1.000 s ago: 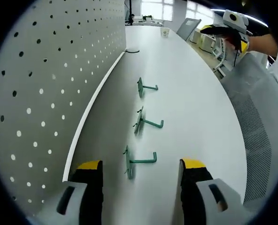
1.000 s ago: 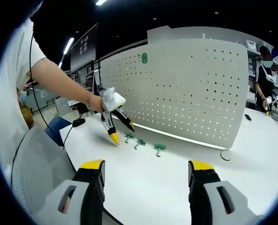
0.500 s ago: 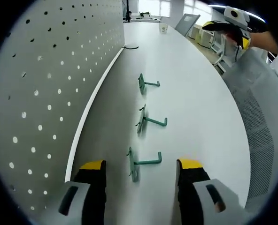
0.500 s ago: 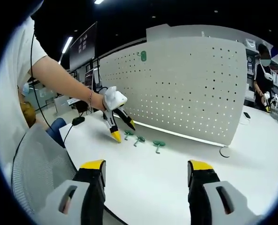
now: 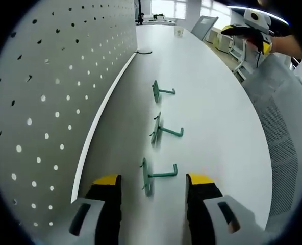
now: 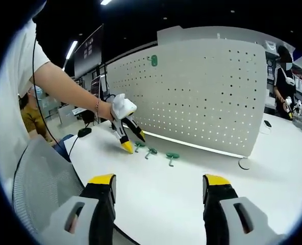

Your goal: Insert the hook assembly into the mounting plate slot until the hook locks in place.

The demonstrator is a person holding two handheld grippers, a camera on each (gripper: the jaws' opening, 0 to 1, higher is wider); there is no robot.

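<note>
Step in hand, as judged: the approach for pick-up; no hook is grasped and nothing is yet at the board.

Left gripper [image 5: 152,186]: jaws stand open at a moderate width, holding nothing. In the left gripper view the nearest green hook [image 5: 154,176] lies flat on the white worktop [image 5: 212,117], between the two jaw tips and just ahead of them, its back plate toward the left jaw and its arm pointing toward the right jaw. No contact is visible. Two further green hooks lie in a row beyond it, the middle hook [image 5: 164,131] and the far hook [image 5: 161,91], all apart from one another and near the foot of the white pegboard [image 5: 44,92].

Right gripper [image 6: 158,186]: jaws open wide and empty, held well apart from the hooks. In the right gripper view the left gripper [image 6: 131,142] points down at the end of the row. One green piece [image 6: 153,60] is already mounted high on the pegboard [image 6: 202,97].

Next move, as judged: advance the left jaws around the nearest hook, close on it, then lift and carry it to a board slot. Which slot is intended cannot be told.
</note>
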